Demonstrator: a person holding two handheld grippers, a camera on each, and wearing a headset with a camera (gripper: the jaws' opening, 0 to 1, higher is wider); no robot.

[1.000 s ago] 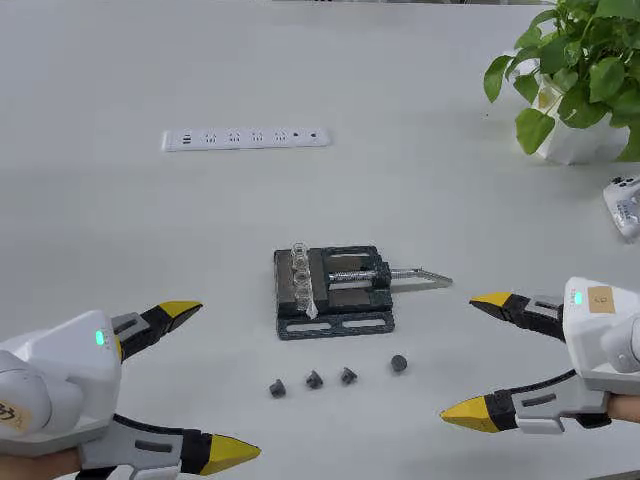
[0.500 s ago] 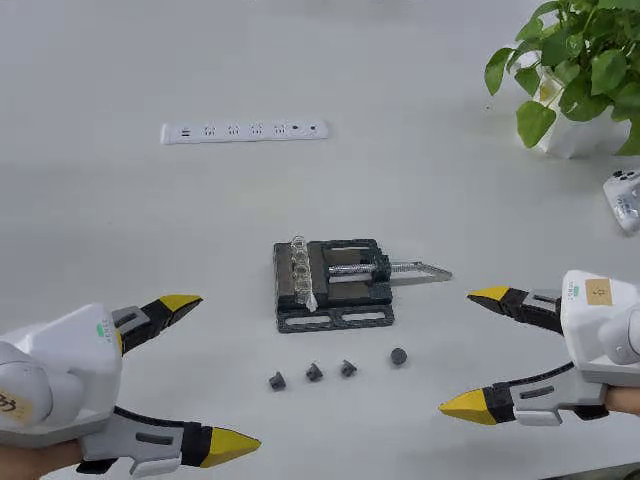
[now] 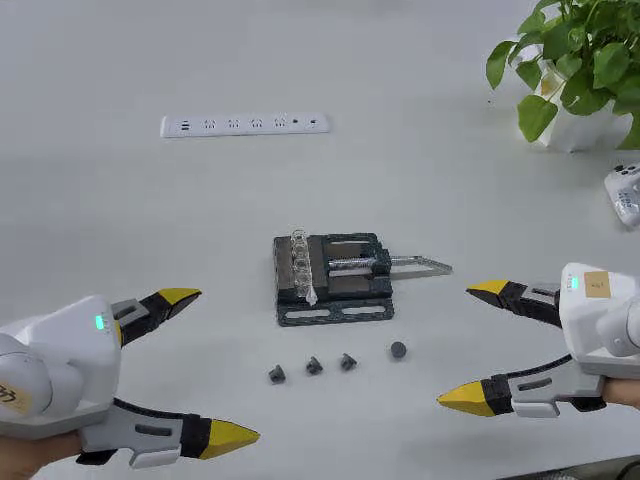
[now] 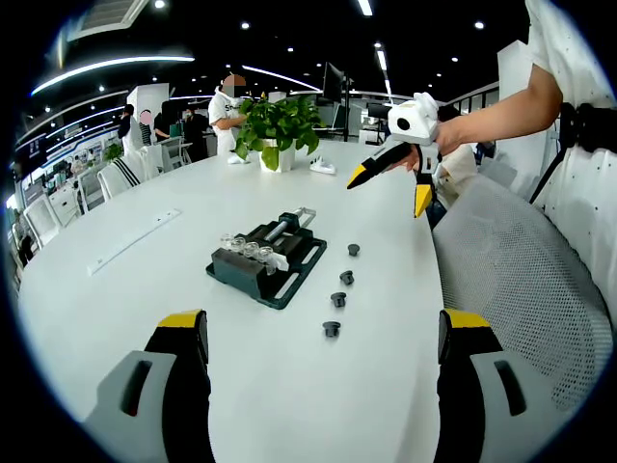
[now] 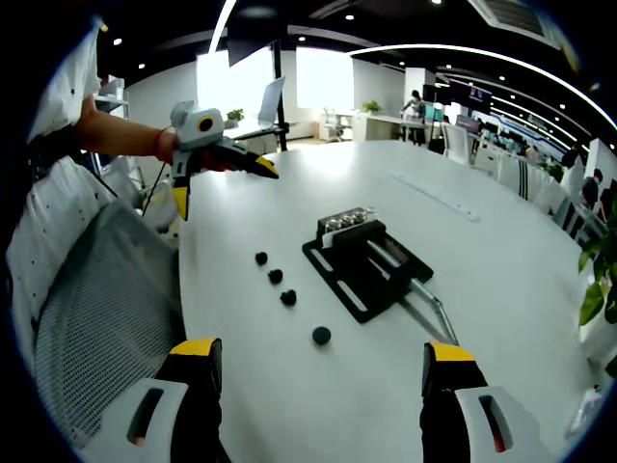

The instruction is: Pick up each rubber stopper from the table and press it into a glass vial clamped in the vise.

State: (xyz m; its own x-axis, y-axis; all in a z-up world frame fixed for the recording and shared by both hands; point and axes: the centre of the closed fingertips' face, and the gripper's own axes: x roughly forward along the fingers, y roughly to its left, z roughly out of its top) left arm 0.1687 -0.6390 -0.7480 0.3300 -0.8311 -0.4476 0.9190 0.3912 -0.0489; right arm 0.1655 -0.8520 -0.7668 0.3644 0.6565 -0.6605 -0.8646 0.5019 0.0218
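On the white bench (image 3: pixel 120 220) four rubber stoppers (image 3: pixel 313 366) lie loose just before the vise (image 3: pixel 335 280), whose glass vials (image 3: pixel 300 265) seem unplugged, while the left gripper (image 3: pixel 215 365) and right gripper (image 3: pixel 465 344) still hover, jaws wide and empty, so no pick has begun.

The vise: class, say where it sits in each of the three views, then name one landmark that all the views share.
Head view: the vise sits mid-picture.
Left gripper view: the vise is left of centre.
Right gripper view: the vise is right of centre.
Shared landmark: the white power strip.
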